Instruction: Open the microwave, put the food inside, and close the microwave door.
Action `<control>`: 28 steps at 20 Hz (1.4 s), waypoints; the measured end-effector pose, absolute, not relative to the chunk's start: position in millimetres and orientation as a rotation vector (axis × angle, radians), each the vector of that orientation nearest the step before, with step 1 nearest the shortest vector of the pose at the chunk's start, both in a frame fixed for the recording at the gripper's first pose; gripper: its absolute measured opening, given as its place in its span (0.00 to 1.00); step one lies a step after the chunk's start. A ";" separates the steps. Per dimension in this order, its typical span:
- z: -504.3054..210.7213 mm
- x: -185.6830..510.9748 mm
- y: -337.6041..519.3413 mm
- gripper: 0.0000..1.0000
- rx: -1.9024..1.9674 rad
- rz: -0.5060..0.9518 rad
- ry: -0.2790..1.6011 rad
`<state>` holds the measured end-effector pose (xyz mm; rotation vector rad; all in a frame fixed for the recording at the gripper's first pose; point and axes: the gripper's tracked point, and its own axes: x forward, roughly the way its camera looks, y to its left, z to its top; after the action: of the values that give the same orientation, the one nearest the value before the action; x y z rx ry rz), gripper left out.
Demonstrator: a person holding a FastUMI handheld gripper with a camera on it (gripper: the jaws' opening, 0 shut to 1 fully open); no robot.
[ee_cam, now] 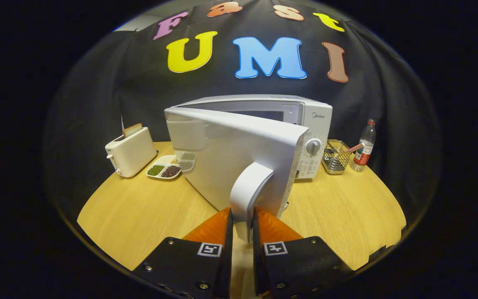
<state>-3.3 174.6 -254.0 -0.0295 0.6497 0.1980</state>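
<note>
A white microwave [305,120] stands at the back of the round wooden table [131,216]. Its door [222,153] is swung partly open toward me, hinged on the left. The door's curved white handle [249,191] runs down between my fingers, and my gripper [243,226] is shut on it, one finger on each side. A white divided tray of food [165,167], with green and dark beans in its compartments, lies on the table left of the door, partly hidden behind it. The microwave's inside is hidden by the door.
A white toaster [131,151] with a slice of bread in it stands left of the tray. Right of the microwave are a wire basket [335,158] and a plastic water bottle [364,145]. Bare tabletop lies on both sides of my fingers.
</note>
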 end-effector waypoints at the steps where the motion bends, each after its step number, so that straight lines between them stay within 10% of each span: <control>1: -254.5 -9.9 183.6 0.23 -0.043 0.210 0.649; 28: -244.1 -114.3 347.2 0.23 -0.270 0.480 0.624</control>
<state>-114.3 347.2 -244.1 -0.2696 0.6238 0.4799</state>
